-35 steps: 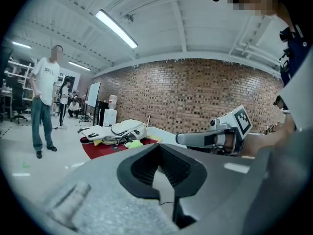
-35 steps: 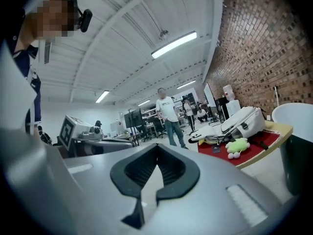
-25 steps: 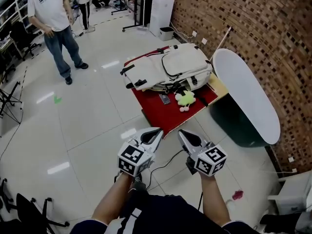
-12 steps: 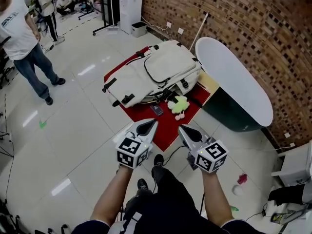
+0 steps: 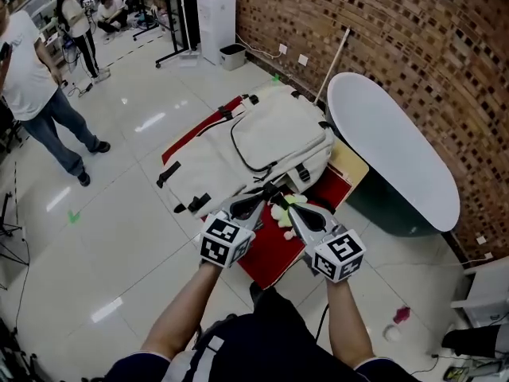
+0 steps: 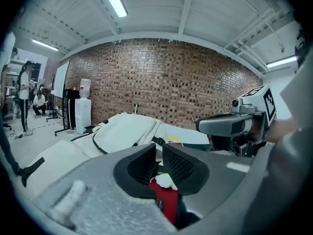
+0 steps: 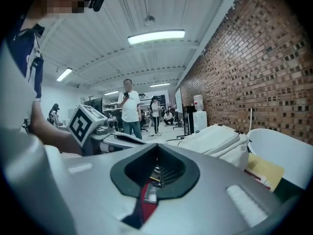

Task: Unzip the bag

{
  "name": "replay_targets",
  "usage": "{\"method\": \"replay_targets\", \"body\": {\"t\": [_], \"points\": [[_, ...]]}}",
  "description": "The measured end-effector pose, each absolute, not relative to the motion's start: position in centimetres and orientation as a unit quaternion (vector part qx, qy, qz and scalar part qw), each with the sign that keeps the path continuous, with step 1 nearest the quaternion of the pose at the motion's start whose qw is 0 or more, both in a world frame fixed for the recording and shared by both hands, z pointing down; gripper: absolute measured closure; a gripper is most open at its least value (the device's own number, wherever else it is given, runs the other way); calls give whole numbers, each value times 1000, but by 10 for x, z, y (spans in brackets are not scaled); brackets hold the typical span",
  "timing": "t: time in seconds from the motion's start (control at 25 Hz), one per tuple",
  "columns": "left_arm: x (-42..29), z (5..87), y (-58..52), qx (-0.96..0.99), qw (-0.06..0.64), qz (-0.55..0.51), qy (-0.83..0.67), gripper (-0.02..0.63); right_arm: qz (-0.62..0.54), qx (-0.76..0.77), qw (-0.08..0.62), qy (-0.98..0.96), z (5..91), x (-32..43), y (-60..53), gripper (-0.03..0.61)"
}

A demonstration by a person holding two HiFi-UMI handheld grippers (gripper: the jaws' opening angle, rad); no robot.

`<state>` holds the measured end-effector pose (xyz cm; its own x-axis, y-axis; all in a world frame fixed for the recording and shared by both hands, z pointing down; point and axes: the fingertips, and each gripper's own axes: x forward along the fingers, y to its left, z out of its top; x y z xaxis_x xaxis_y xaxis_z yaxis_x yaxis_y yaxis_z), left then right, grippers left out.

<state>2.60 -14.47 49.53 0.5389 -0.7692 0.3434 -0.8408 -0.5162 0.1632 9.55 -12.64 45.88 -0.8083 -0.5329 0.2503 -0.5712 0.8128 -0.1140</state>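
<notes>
The person has walked up close to the bag [image 5: 254,142]. A moment ago both grippers hung over the bare floor, well away from it. Now their tips sit right at the bag's near edge. The left gripper [image 5: 256,200] was pinched tight, and its jaws are now opening. Nothing is between them yet. Through the gap only the red cloth [image 6: 165,199] and a bit of a soft green toy [image 5: 284,210] show. The right gripper [image 5: 291,212] has its jaws pressed together on nothing. So the walk looks done and the left one seems ready to grab, but the unzipping has not begun.

The bag is a big cream backpack with black straps. It lies flat on the red cloth on a low table, beside a white oval tabletop [image 5: 394,146]. A dark zip [image 5: 242,146] curves round its front pocket and looks closed. The zip's pull is too small to see.
</notes>
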Motion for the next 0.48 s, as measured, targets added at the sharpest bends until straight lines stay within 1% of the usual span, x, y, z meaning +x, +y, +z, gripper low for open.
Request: {"method": "replay_targets", "body": {"t": [0.16, 0.28, 0.4, 0.48], "points": [[27, 523, -188, 845, 180, 160, -478, 549, 74, 277, 143, -947, 476, 94, -172, 572], [28, 541, -214, 829, 202, 183, -488, 520, 58, 260, 167, -949, 485, 91, -201, 572], [28, 558, -237, 817, 207, 205, -498, 495, 39, 244, 193, -949, 497, 86, -226, 571], [29, 565, -251, 813, 207, 218, -498, 491, 23, 232, 218, -948, 506, 82, -240, 569]]}}
